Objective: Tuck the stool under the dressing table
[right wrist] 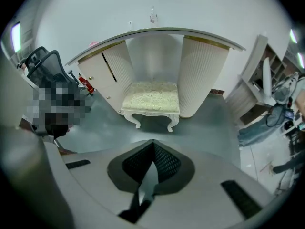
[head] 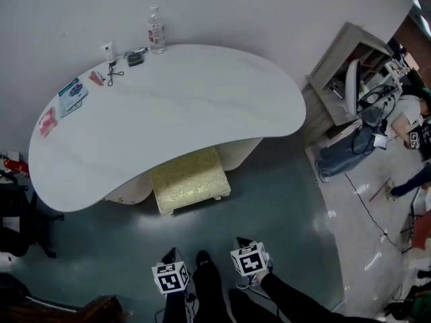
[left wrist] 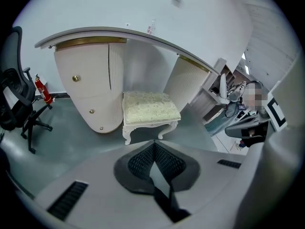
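Note:
The stool (head: 190, 179), with a pale green-gold cushion and white carved legs, stands in the knee gap of the white kidney-shaped dressing table (head: 168, 106), its back half under the top. It also shows between the table's two cabinets in the left gripper view (left wrist: 150, 108) and the right gripper view (right wrist: 151, 98). My left gripper (head: 173, 252) and right gripper (head: 242, 242) hang low near my legs, well short of the stool. Both are shut with nothing between the jaws, as the left gripper (left wrist: 153, 143) and right gripper (right wrist: 153, 142) show in their own views.
On the table top are a bottle (head: 155, 30), scissors (head: 114, 75) and small cards (head: 71, 93). A wooden shelf unit (head: 343, 66), a blue bag (head: 343, 155) and a floor cable lie right. A black office chair (left wrist: 16, 99) and a fire extinguisher (left wrist: 42, 89) stand left.

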`<action>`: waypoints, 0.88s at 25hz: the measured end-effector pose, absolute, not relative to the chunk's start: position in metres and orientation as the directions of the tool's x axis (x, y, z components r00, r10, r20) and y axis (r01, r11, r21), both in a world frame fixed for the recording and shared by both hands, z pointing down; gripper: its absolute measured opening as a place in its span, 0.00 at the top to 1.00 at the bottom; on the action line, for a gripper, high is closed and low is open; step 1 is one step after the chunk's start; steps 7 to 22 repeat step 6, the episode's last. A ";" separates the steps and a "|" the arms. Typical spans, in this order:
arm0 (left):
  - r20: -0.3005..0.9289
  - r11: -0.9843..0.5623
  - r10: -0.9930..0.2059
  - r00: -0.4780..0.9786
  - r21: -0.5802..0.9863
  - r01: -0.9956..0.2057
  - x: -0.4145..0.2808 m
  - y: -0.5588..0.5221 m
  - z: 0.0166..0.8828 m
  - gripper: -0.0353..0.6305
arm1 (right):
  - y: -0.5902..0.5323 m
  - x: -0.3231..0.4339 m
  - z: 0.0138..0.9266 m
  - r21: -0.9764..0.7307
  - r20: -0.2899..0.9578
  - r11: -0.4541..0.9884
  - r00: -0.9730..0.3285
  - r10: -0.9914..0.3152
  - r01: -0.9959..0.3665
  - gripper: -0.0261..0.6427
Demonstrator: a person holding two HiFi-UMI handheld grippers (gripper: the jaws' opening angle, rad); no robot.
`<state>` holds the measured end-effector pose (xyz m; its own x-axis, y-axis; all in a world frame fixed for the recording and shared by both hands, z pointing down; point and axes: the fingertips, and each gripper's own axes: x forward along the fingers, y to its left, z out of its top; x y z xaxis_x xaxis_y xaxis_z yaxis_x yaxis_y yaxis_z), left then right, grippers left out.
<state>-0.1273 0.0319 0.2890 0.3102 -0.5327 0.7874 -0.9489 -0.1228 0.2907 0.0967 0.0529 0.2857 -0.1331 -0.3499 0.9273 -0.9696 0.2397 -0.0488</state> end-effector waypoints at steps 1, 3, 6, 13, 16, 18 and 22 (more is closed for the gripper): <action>0.791 -0.121 -0.528 0.309 0.290 -0.949 -0.129 0.032 0.286 0.94 | 0.054 0.097 0.281 -0.056 0.930 0.235 -0.136 -0.341 -0.970 0.96; 0.798 -0.111 -0.520 0.304 0.290 -0.951 -0.133 0.034 0.281 0.94 | 0.053 0.097 0.275 -0.056 0.930 0.237 -0.137 -0.340 -0.970 0.96; 0.811 -0.087 -0.506 0.293 0.290 -0.953 -0.142 0.041 0.273 0.94 | 0.053 0.093 0.269 -0.063 0.929 0.247 -0.148 -0.340 -0.967 0.96; 0.811 -0.087 -0.506 0.293 0.290 -0.953 -0.142 0.041 0.273 0.94 | 0.053 0.093 0.269 -0.063 0.929 0.247 -0.148 -0.340 -0.967 0.96; 0.811 -0.087 -0.506 0.293 0.290 -0.953 -0.142 0.041 0.273 0.94 | 0.053 0.093 0.269 -0.063 0.929 0.247 -0.148 -0.340 -0.967 0.96; 0.811 -0.087 -0.506 0.293 0.290 -0.953 -0.142 0.041 0.273 0.94 | 0.053 0.093 0.269 -0.063 0.929 0.247 -0.148 -0.340 -0.967 0.96; 0.811 -0.087 -0.506 0.293 0.290 -0.953 -0.142 0.041 0.273 0.94 | 0.053 0.093 0.269 -0.063 0.929 0.247 -0.148 -0.340 -0.967 0.96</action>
